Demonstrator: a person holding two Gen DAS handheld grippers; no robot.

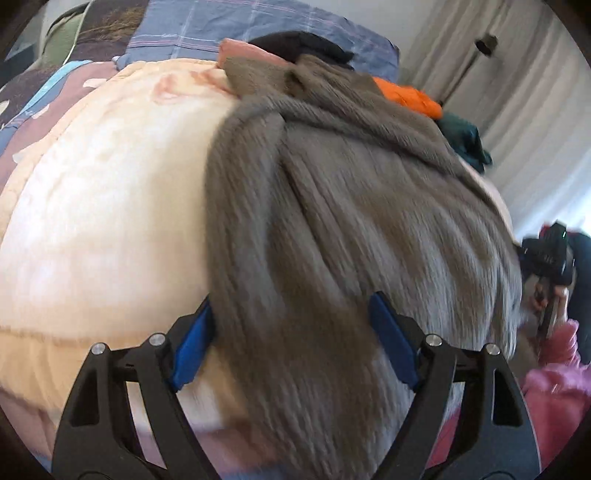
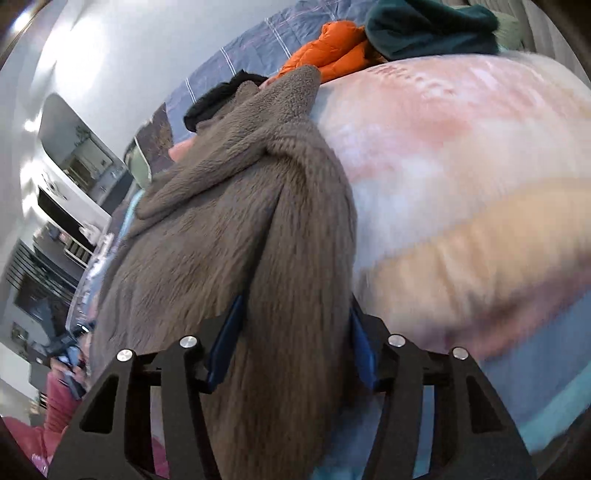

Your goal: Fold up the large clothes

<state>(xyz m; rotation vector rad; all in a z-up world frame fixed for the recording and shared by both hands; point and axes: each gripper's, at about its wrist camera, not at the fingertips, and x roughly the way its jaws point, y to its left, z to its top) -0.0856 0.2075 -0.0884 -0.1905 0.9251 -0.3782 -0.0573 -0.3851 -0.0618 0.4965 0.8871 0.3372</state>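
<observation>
A large brown fleece garment (image 1: 332, 206) lies stretched over a cream and pink blanket (image 1: 110, 221) on the bed. My left gripper (image 1: 291, 332) is shut on a thick bunch of the garment's near edge, with fabric filling the gap between its blue pads (image 1: 192, 343). My right gripper (image 2: 291, 332) is shut on another bunch of the same garment (image 2: 229, 221), fabric between its blue pads (image 2: 225, 339). The garment's far end reaches the clothes pile. Both views are motion-blurred.
A pile of clothes sits at the far end: an orange jacket (image 1: 410, 96), a dark green garment (image 1: 465, 140), black and pink items (image 1: 295, 44). A blue plaid sheet (image 1: 240, 26) lies behind. The other gripper and a pink sleeve (image 1: 554, 369) show at right. Curtains (image 1: 517, 92) hang beyond.
</observation>
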